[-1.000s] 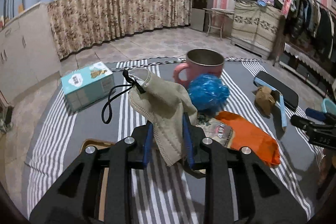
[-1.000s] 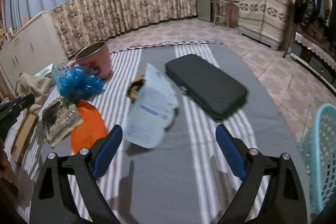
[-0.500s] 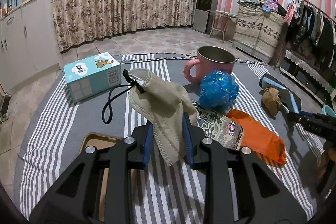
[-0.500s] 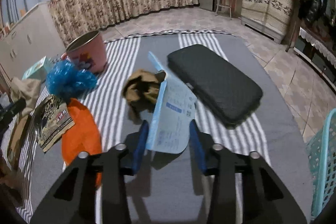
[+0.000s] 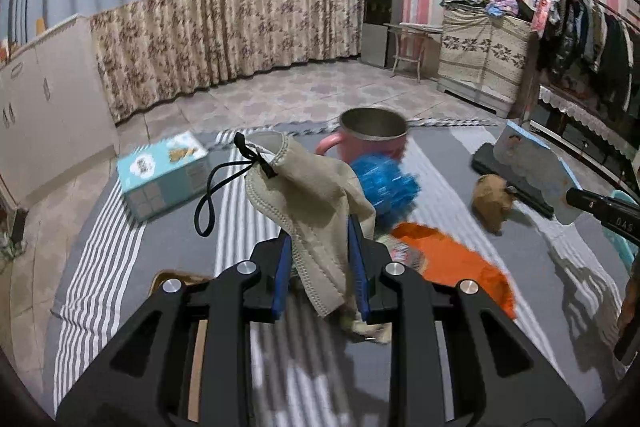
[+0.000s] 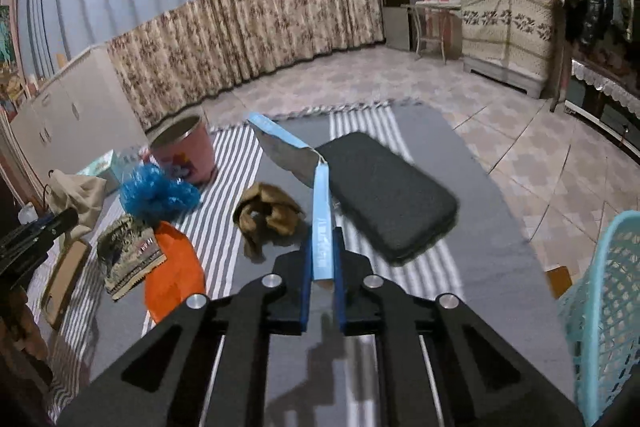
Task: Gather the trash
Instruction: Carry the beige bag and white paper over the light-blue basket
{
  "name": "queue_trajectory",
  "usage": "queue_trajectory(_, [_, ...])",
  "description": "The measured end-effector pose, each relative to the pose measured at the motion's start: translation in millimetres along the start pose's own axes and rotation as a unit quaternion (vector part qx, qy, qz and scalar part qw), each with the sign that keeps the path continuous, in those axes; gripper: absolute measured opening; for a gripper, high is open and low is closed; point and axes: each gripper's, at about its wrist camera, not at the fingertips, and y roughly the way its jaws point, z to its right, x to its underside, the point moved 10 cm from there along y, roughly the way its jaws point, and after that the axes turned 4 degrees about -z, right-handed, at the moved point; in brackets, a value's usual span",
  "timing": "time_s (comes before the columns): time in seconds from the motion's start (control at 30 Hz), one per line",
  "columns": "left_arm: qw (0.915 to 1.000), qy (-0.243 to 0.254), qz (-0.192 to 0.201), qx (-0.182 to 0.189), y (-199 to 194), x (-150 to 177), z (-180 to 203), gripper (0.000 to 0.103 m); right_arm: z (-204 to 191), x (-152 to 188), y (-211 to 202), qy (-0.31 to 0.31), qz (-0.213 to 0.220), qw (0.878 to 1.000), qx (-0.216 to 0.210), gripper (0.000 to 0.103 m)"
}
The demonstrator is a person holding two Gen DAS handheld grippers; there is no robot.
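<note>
My left gripper (image 5: 319, 251) is shut on a beige drawstring cloth bag (image 5: 304, 195) and holds it above the striped mat (image 5: 100, 267). My right gripper (image 6: 322, 259) is shut on a light-blue flat package (image 6: 316, 203), lifted off the mat; it also shows at the right of the left wrist view (image 5: 532, 167). On the mat lie a crumpled blue plastic bag (image 6: 158, 193), an orange wrapper (image 6: 174, 271), a printed snack wrapper (image 6: 126, 255) and a brown crumpled scrap (image 6: 268, 215).
A pink mug (image 6: 184, 149), a teal tissue box (image 5: 164, 173) and a black flat case (image 6: 388, 195) sit on the mat. A turquoise mesh basket (image 6: 604, 307) stands at the right. A brown flat board (image 6: 66, 275) lies at the left edge.
My right gripper closed on the light-blue package and lifted it off the mat. My left gripper kept hold of the beige bag and shifted slightly.
</note>
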Motion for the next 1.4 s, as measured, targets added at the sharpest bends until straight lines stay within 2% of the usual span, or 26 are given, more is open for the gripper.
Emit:
queue_trajectory(0.13, [0.9995,0.014,0.011,0.025,-13.0,-10.9,37.9,0.025,25.4,-3.3,-30.8,0.006,0.018,1.000,0.019,0.010])
queue_trajectory(0.3, [0.9965,0.041,0.020,0.070,-25.7,-17.3,108.6,0.025,79.4,1.8,-84.0,0.023,0.039,0.996,0.072,0.010])
queue_trajectory(0.5, [0.9876,0.079,0.038,0.130,-44.0,-23.8,204.0,0.025,149.4,20.4,-143.6,0.057,0.050,0.987,0.140,0.010])
queue_trajectory(0.67, [0.9762,0.110,0.038,0.183,-51.5,-13.1,291.1,0.025,219.2,51.8,-181.0,0.125,0.052,0.973,0.185,0.010])
queue_trajectory(0.77, [0.9692,0.128,0.027,0.209,-48.6,0.7,339.5,0.025,251.3,65.2,-190.8,0.153,0.055,0.965,0.204,0.010])
queue_trajectory(0.87, [0.9626,0.145,0.013,0.228,-42.3,16.0,383.4,0.025,274.2,75.8,-192.2,0.178,0.050,0.961,0.204,0.010])
queue_trajectory(1.13, [0.9437,0.196,-0.015,0.266,-28.7,47.7,474.7,0.026,303.0,89.6,-186.4,0.212,0.036,0.956,0.200,0.010])
queue_trajectory(1.23, [0.9417,0.208,-0.018,0.264,-24.3,51.5,493.2,0.036,310.5,94.6,-181.5,0.217,0.029,0.955,0.200,0.010])
queue_trajectory(1.3, [0.9417,0.208,-0.021,0.264,-22.4,50.5,496.5,0.053,312.1,95.9,-181.1,0.219,0.029,0.955,0.199,0.010])
queue_trajectory(1.4, [0.9451,0.198,-0.012,0.260,-26.8,41.8,488.1,0.068,312.2,93.4,-177.0,0.213,0.026,0.956,0.199,0.010])
